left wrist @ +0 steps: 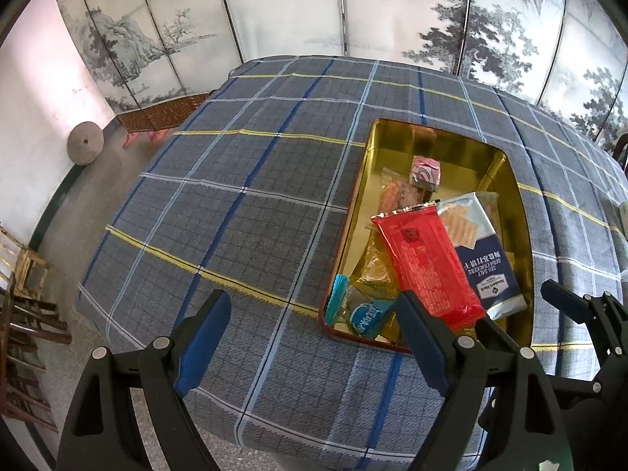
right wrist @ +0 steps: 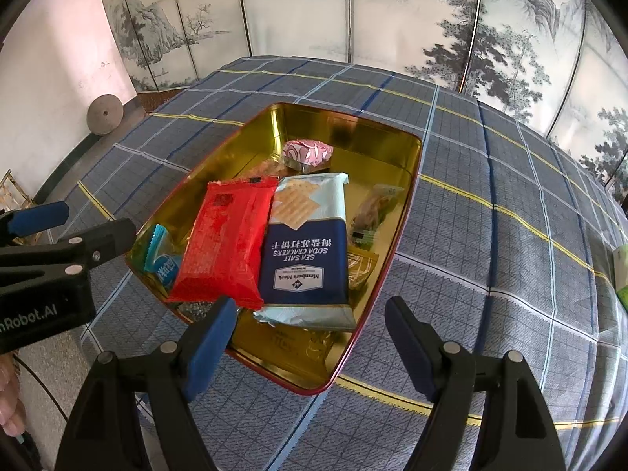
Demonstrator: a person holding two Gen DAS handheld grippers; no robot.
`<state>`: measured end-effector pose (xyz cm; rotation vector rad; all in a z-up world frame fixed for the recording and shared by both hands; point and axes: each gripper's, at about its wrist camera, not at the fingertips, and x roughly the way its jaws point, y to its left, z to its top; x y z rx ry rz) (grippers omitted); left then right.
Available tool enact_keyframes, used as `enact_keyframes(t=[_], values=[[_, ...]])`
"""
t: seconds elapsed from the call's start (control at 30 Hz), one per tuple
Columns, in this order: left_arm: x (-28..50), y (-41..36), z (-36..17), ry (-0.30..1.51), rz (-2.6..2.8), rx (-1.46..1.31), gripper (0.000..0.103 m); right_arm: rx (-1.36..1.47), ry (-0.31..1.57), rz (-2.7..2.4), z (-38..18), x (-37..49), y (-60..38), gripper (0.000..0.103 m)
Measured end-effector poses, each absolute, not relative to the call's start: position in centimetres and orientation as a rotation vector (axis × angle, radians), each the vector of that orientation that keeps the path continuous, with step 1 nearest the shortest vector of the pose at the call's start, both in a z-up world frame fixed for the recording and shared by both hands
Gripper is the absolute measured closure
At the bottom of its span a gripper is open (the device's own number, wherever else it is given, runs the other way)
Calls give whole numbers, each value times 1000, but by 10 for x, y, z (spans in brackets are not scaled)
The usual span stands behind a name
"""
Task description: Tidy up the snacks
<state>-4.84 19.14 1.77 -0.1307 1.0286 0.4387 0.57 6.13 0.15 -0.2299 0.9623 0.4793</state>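
A gold tin [left wrist: 363, 180] [right wrist: 404, 212] with a red rim sits on the checked tablecloth and holds several snacks. Inside lie a red packet [left wrist: 426, 263] [right wrist: 229, 239], a blue-and-silver soda cracker pack [left wrist: 479, 251] [right wrist: 306, 247], a pink wrapped sweet [left wrist: 426, 170] [right wrist: 308, 152] and a teal sachet [left wrist: 363, 316] [right wrist: 163, 261]. My left gripper [left wrist: 310, 329] hovers open over the cloth at the tin's near left corner. My right gripper [right wrist: 310, 337] hangs open above the tin's near edge. Nothing is between either pair of fingers.
The blue checked tablecloth [left wrist: 235, 204] [right wrist: 490, 259] covers the table. A painted folding screen [left wrist: 282, 4] stands behind. A round stone disc [left wrist: 84, 143] leans on the left wall, wooden stools [left wrist: 27, 267] stand on the floor at left. A green object [right wrist: 622, 271] lies at the right edge.
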Motion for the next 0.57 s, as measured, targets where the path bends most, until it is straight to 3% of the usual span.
enact_keyframes(t=[0.57], values=[[-48, 186, 16, 1026, 422, -114, 19, -225, 963, 483, 1, 6, 61, 23]])
